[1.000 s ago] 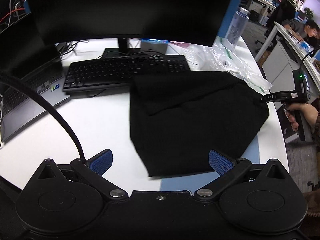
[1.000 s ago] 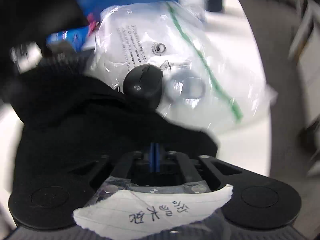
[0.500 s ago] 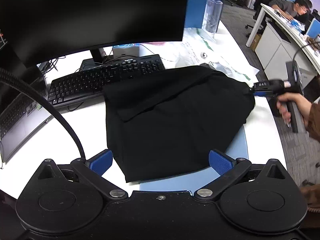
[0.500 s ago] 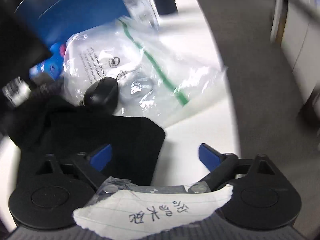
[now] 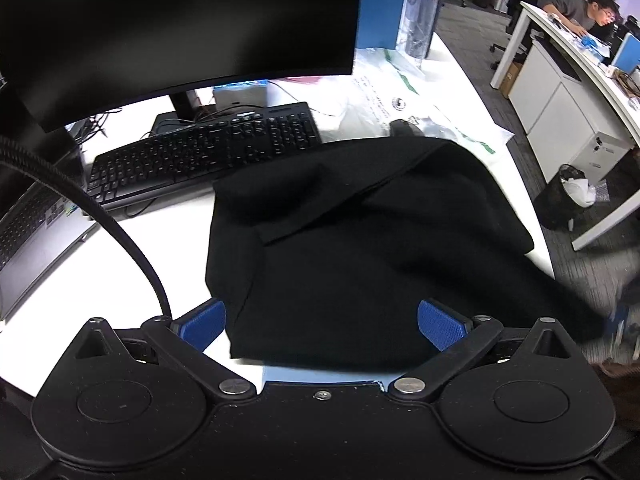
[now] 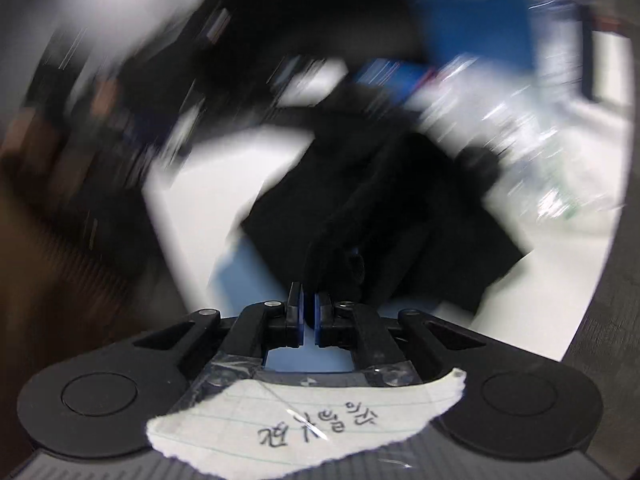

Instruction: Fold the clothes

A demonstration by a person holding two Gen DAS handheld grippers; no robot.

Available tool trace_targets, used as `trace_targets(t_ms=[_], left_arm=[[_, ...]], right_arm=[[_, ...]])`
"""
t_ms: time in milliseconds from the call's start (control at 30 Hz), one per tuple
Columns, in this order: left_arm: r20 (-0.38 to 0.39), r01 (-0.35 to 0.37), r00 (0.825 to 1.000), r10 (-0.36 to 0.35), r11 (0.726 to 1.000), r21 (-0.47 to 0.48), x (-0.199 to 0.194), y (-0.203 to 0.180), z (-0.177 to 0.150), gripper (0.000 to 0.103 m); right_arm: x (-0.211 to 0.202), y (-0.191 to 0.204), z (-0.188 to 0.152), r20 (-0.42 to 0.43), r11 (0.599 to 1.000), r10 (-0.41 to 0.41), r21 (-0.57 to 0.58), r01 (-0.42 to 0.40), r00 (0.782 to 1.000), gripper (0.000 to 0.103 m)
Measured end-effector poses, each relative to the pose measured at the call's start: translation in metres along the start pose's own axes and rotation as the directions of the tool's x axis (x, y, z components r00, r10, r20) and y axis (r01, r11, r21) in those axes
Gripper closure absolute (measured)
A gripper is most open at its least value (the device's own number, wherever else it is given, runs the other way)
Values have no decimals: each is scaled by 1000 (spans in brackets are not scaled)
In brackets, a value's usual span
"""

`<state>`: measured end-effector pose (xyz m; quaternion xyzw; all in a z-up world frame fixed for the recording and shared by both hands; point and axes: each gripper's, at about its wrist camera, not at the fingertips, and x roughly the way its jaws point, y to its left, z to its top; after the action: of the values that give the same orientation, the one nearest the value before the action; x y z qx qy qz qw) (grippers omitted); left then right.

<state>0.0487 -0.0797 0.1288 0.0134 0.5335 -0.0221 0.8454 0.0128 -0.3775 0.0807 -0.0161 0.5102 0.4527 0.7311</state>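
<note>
**Right tongs lift a corner of the black garment for the next fold**

The right tongs (image 6: 309, 312) are pinched nearly shut, and a ridge of black cloth (image 6: 360, 216) rises straight from their pads; they appear to hold a corner or edge of it, though heavy blur hides exactly which. The left tongs (image 5: 322, 322) stand wide and hold nothing, poised over the near edge of the same cloth (image 5: 360, 248), which lies part-folded on the white desk (image 5: 100, 280) with a flap turned across its top. A light blue sheet (image 5: 320, 374) shows under its near edge.

To do this step well, I would carry the pinched corner across in one smooth arc, high enough that the cloth does not drag and bunch, and lay it so its edges meet those below. The left tongs could press the near edge down to stop the pile sliding.

Farther out sit a keyboard (image 5: 208, 152), a monitor (image 5: 180, 20) and a mouse (image 5: 404, 127) just behind the cloth. A clear plastic bag (image 5: 384, 92) lies flat; its contents cannot be told. A clear bottle (image 5: 420, 20) stands beyond it, looking empty. On the floor, a dark bin (image 5: 560, 200) holds a white liner or paper.
</note>
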Motion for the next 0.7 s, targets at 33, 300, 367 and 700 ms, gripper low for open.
trace_targets(t_ms=[33,300,367,700], left_arm=[[-3,3,1000,-3,1000,5,1,-2,-1,1],[-29,3,1000,-3,1000,1,1,-7,-10,1],[-23,-3,1000,4,1000,11,-2,-9,-11,1],[4,-70,998,70,997,-25,-23,-5,-28,1]], right_arm=[[10,2,-13,-96,999,33,6,-33,995,98],[0,-78,-30,122,913,-319,304,270,940,6],[2,-111,-10,215,873,-392,394,288,895,6],[100,-188,59,-105,827,-106,544,147,989,54]])
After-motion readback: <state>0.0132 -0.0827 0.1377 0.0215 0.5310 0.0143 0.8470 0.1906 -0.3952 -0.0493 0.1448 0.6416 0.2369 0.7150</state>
